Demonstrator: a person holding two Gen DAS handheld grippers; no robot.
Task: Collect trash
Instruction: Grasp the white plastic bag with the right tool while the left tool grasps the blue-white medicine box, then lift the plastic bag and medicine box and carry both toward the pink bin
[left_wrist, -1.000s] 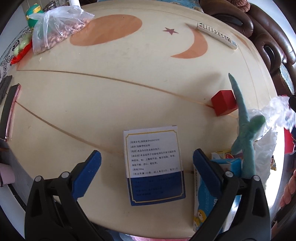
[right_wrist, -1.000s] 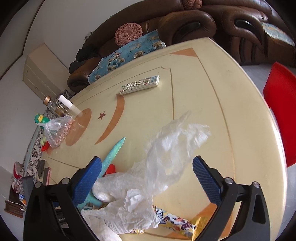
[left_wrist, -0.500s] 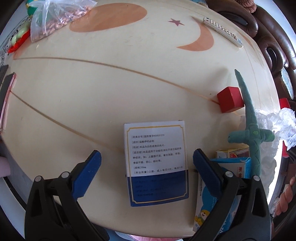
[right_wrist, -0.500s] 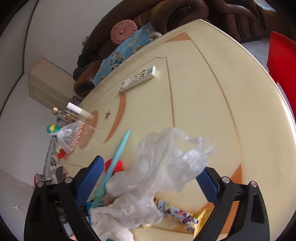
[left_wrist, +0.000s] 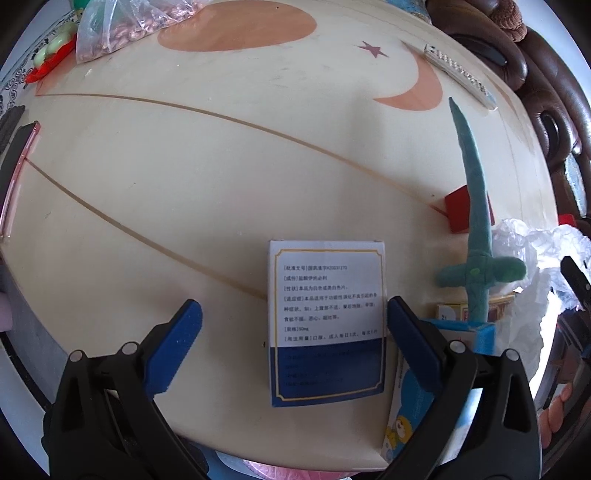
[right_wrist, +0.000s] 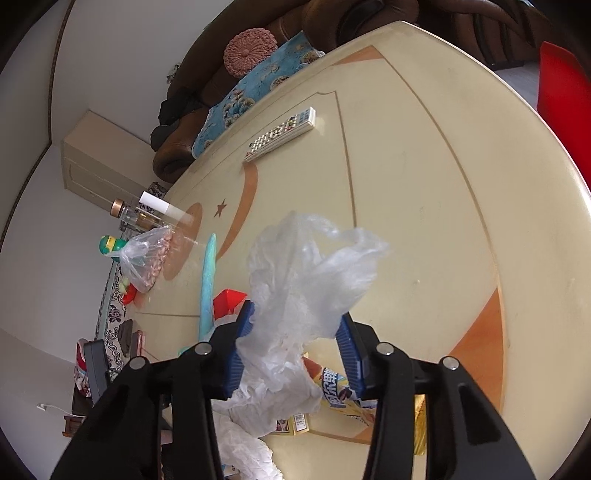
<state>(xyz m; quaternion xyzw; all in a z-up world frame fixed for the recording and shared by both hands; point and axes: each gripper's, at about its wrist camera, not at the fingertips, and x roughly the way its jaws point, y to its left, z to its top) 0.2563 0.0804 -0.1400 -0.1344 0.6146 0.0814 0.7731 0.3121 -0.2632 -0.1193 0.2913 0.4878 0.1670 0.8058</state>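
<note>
A white and blue medicine box (left_wrist: 327, 321) lies flat on the cream table, between the open jaws of my left gripper (left_wrist: 293, 325), nearer the right finger. My right gripper (right_wrist: 295, 343) is closing on a crumpled clear plastic bag (right_wrist: 306, 273), with the bag bunched between its blue pads. The bag also shows at the right edge of the left wrist view (left_wrist: 532, 258). Snack wrappers (right_wrist: 343, 387) and small cartons (left_wrist: 454, 314) lie under the bag near the table's front edge.
A green toy lizard (left_wrist: 476, 236) lies over a red block (left_wrist: 460, 212). A remote control (right_wrist: 282, 133) lies farther back. A bag of peanuts (left_wrist: 125, 26), bottles (right_wrist: 147, 210) and toys stand at the far left. A phone (left_wrist: 14, 173) lies at the left edge. A brown sofa (right_wrist: 332, 29) stands behind.
My right gripper's jaws have closed in from wide open onto the plastic bag. My left gripper has moved forward, so the medicine box now sits between its fingers.
</note>
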